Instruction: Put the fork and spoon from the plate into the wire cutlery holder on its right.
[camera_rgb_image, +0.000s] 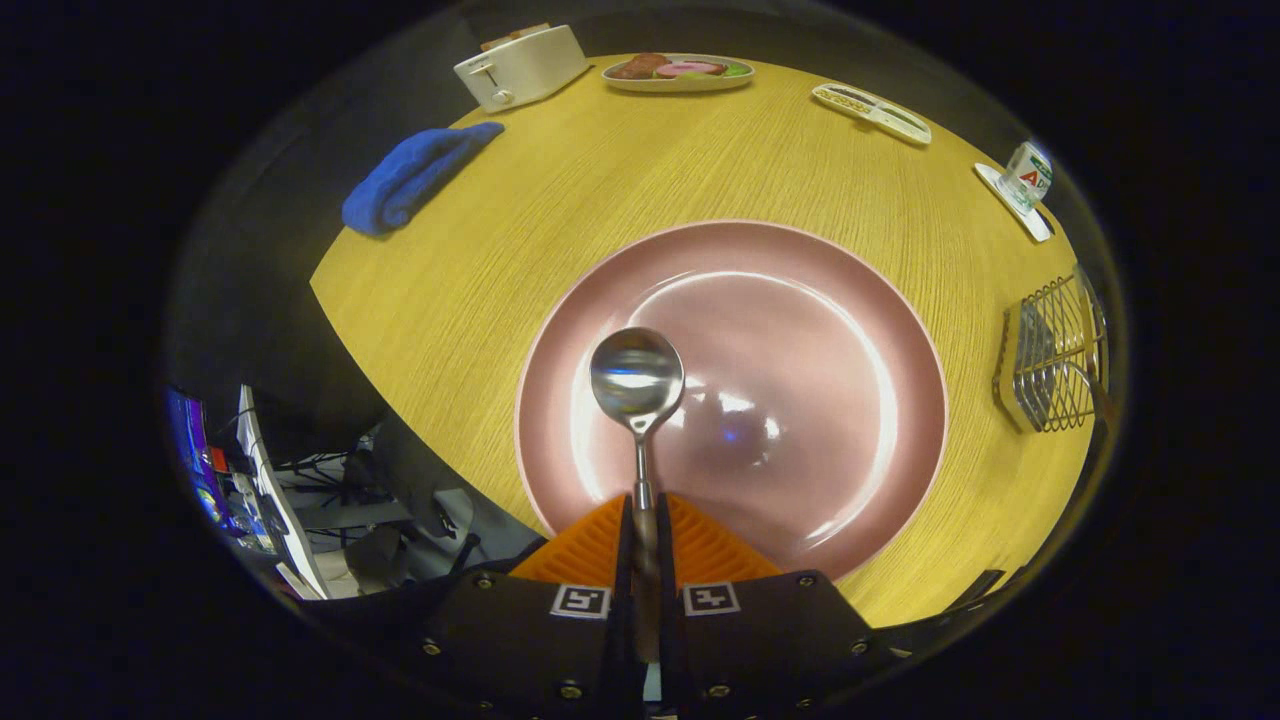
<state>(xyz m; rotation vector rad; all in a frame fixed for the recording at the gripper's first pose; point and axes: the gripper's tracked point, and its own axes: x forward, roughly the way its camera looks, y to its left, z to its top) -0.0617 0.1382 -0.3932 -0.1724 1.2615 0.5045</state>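
Observation:
A metal spoon (637, 385) with a wooden handle sticks out straight ahead from between my fingers, its bowl hanging over the pink plate (800, 300). My gripper (643, 515) is shut on the spoon's handle. The plate below carries no other cutlery that I can see. The wire cutlery holder (1055, 365) stands on the wooden table (620, 170) to the right of the plate, with a utensil handle leaning out of it.
A blue cloth (415, 175) lies far left, a white toaster (520, 65) behind it. A plate of food (678, 72), a narrow white tray (872, 110) and a cup on a coaster (1025, 178) line the far edge. The table's left edge drops off to equipment.

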